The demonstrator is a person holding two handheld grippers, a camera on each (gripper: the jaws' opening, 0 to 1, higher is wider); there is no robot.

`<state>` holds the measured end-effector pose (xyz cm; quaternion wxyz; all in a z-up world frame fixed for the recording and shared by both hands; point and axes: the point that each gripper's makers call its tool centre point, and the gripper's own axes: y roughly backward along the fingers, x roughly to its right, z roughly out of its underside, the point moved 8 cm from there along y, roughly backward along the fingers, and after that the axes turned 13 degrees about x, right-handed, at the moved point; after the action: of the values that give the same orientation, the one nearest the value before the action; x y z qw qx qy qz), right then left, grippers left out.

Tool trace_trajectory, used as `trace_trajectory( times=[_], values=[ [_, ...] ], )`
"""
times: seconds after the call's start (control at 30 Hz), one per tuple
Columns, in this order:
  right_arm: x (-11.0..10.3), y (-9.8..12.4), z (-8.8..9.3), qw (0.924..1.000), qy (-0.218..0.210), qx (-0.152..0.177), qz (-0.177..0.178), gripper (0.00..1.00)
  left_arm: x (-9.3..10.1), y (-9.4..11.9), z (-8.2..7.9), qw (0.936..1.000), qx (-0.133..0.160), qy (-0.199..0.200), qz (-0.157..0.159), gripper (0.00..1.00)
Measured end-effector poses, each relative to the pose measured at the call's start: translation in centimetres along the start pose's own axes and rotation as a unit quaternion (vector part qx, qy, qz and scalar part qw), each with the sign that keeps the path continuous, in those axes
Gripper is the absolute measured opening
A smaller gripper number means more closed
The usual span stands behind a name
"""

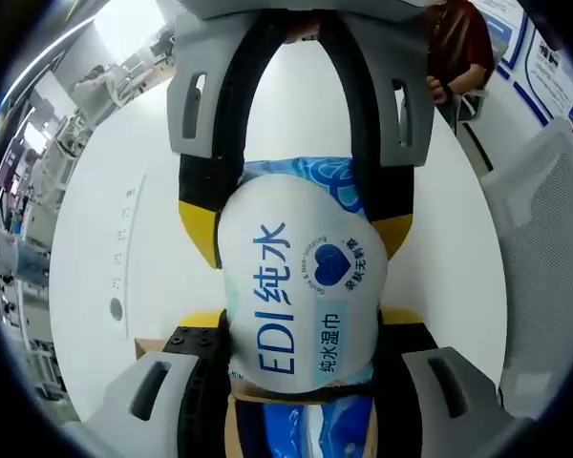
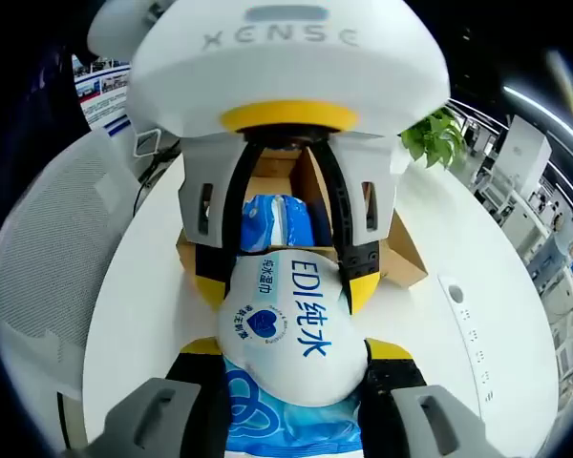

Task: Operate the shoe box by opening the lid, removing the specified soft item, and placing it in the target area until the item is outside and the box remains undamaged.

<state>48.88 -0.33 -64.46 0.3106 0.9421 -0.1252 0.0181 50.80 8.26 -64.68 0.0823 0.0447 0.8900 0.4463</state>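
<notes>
One wipes pack (image 1: 301,286), one shoe box (image 2: 401,253), two grippers (image 1: 301,329) (image 2: 291,348).

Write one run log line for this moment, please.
item: blue-and-white soft wet-wipe pack | grip: left gripper and right gripper, both shut on it | brown cardboard shoe box: behind pack, open | surface: white table

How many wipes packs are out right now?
1. A single wipes pack is clamped at opposite ends by the left tongs and right tongs, above the open box. More may be hidden inside the box.
</notes>
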Motion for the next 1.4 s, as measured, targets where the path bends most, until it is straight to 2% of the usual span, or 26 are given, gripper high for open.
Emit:
trace_trajectory(
  times=[0.53,0.97,1.4],
  values=[
    [0.1,-1.6,1.9,1.0000,0.005,0.003,-0.007,0.49,-0.1,-1.7,1.5,0.9999,-0.005,0.011,-0.001,0.59],
    [0.4,-2.3,2.6,0.9999,0.006,0.007,-0.008,0.49,-0.4,-2.5,2.1,0.9998,-0.010,0.017,0.001,0.59],
    [-0.1,-3.1,3.4,0.9999,0.005,0.009,-0.012,0.49,0.1,-3.2,2.9,0.9996,-0.014,0.022,0.006,0.59]
  ],
)
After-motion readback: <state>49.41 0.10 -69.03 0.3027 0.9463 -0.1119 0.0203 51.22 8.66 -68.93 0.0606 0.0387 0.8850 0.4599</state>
